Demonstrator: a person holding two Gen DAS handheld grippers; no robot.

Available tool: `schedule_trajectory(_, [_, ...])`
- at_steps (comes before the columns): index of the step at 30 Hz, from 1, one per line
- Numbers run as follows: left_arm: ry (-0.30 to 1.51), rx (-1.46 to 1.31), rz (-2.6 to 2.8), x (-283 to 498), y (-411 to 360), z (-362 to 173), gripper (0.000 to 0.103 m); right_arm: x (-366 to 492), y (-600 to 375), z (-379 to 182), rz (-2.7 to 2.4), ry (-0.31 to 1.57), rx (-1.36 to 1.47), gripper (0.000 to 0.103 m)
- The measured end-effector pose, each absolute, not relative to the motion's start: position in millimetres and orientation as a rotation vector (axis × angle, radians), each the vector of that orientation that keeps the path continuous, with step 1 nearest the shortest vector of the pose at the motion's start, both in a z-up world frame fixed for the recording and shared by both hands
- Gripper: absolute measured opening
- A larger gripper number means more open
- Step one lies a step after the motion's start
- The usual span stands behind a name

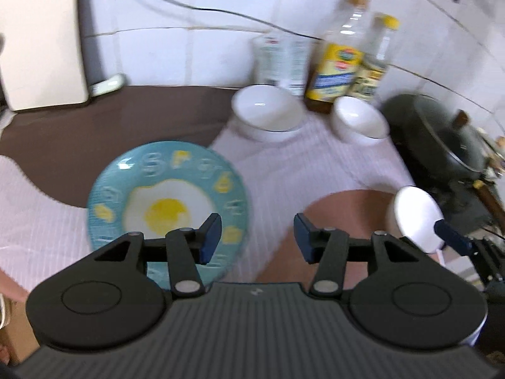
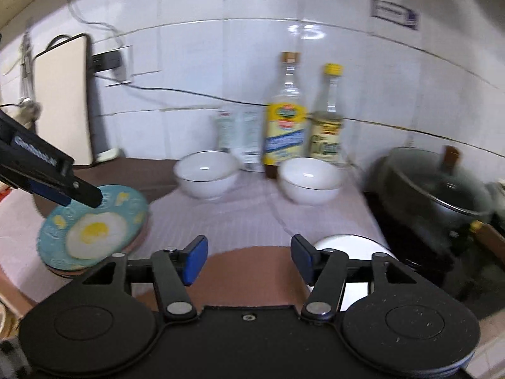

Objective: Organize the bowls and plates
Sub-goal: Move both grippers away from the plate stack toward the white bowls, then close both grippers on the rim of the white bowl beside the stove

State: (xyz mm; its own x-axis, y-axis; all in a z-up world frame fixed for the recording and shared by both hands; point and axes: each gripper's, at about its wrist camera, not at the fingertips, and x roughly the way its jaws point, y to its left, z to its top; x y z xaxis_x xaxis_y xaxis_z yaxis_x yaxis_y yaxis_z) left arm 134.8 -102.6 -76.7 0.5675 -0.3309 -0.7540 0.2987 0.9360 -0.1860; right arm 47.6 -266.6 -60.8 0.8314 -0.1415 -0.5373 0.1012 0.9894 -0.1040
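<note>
So both grippers are up off the counter with nothing in them. The left gripper (image 1: 256, 235) has its blue pads spread apart, just air between them, and the right gripper (image 2: 249, 260) is the same deal, jaws wide and empty.

The teal plate (image 1: 167, 202) with the fried-egg print sits at about 9 o'clock from the left gripper's pads in the left wrist view, lying on the striped cloth (image 1: 284, 170) with one edge over the brown countertop (image 1: 110, 120). In the right wrist view it seems to sit on top of something brownish, can't tell what.

Two white bowls are further back at roughly 12 o'clock: the bigger bowl (image 1: 268, 112) on the left, the smaller bowl (image 1: 359, 120) on the right, well apart from each other, both upright on the cloth. A white plate (image 2: 350, 246) is down at 3 o'clock, right beside the right gripper.

Behind the bowls, two bottles (image 2: 285, 110) stand against the tiled wall, and a dark lidded pot (image 2: 438, 186) is off at 2 o'clock.
</note>
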Motion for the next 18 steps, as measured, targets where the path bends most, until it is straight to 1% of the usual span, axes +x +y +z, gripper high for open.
schedule_trajectory(2, [0.881,-0.025,-0.404,128,-115,-75,0.055,41,-274,-64,-0.163,0.576,-0.090,0.071])
schedule_trajectory(6, [0.857,-0.016,-0.463,119,-135,-73,0.059,34,-291,-77,-0.220,0.602,-0.058,0.078])
schedule_trajectory(7, [0.856,-0.017,-0.477,118,-140,-74,0.061,32,-296,-82,-0.231,0.609,-0.053,0.086])
schedule_trajectory(8, [0.856,-0.019,-0.493,118,-146,-75,0.062,31,-299,-87,-0.246,0.611,-0.059,0.090])
schedule_trajectory(18, [0.895,-0.013,-0.640,130,-204,-105,0.066,43,-333,-139,-0.318,0.653,-0.033,0.092])
